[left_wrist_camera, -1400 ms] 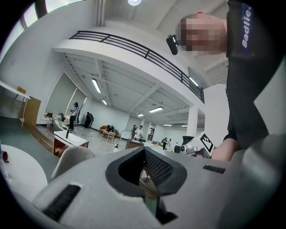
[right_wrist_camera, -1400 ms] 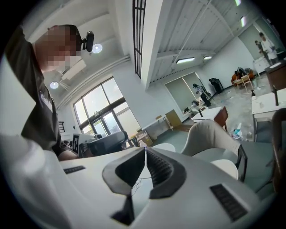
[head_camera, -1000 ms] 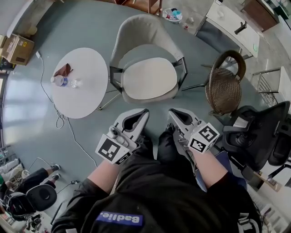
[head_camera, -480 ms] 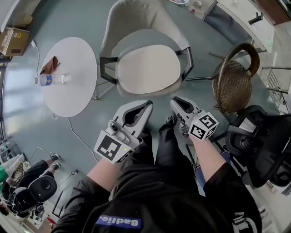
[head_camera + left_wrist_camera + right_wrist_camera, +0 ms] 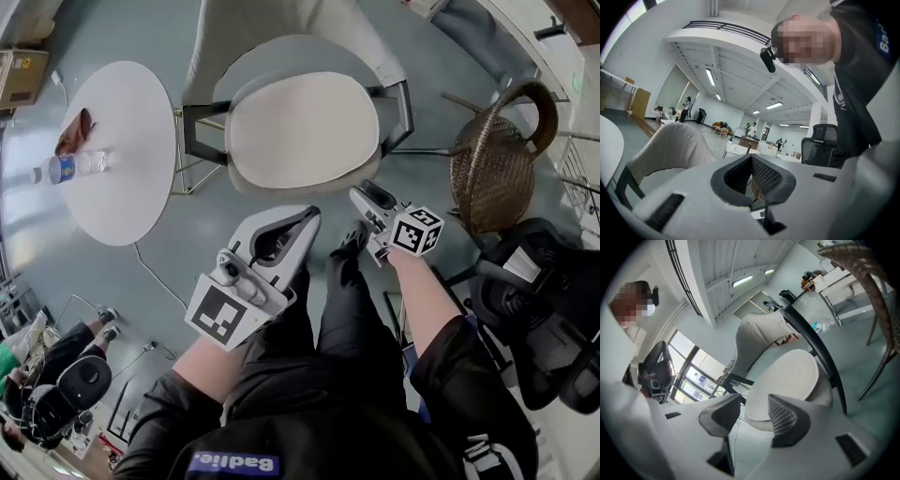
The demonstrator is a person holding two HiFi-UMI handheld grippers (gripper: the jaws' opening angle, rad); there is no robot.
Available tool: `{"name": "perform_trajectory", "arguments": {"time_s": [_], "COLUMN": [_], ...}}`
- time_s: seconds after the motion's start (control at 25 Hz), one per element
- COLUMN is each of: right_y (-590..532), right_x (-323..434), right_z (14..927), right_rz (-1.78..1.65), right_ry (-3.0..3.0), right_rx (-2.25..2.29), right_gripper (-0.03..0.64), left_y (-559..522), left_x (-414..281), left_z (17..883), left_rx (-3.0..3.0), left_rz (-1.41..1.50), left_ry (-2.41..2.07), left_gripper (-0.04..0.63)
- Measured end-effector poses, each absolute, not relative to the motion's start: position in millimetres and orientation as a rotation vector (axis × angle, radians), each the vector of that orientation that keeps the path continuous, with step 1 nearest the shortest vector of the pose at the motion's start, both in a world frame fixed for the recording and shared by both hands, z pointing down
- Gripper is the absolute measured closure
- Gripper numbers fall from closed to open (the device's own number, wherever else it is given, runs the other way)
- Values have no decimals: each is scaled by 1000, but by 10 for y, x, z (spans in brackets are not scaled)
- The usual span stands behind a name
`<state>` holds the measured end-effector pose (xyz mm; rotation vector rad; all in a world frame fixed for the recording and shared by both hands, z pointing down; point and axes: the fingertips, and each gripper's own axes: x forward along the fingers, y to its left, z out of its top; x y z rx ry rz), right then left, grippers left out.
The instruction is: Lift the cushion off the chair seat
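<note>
**A:** Where's the cushion (image 5: 302, 129)?
**B:** Flat on the chair (image 5: 272, 23) seat, beyond both grippers. Neither touches it.
**A:** Claws?
**B:** The left gripper (image 5: 302, 216) has its jaws together, empty. The right gripper (image 5: 754, 405) has just been opening, now partway apart with nothing between. The cushion's near edge is ahead.
**A:** Progress?
**B:** Not off the seat. Grasp and raise look outstanding.

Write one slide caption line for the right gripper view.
Right gripper, jaws just opened and empty, facing the round cream cushion on the beige armchair.

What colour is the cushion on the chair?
The cushion is creamy off-white, plain with no pattern. The head view shows it best.
</note>
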<state>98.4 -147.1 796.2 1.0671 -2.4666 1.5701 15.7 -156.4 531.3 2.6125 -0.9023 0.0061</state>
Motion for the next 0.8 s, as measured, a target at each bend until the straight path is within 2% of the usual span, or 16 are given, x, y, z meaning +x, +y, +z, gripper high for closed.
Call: {"name": "perform_trajectory", "arguments": {"time_s": [0.32,0.52,0.8], "right_y": [-1596,-1653,-1761], "right_x": [1155,1112,1070], "right_z": [8749,8952,9106], "right_rz": [1816,2070,2210], "right_ry": [-2281,-2202,-2083], "right_rx": [1152,1129,1191], "right_gripper": [411,393,389], "left_y": [-1532,-1550,-1547], "left_x": [118,111,47], "left_z": [5657,5764,5847], "left_rx": [2593,2585,2567], "left_rz": [48,54,63], "left_ry": [-887,-876,-868], "left_gripper": [583,583,583]}}
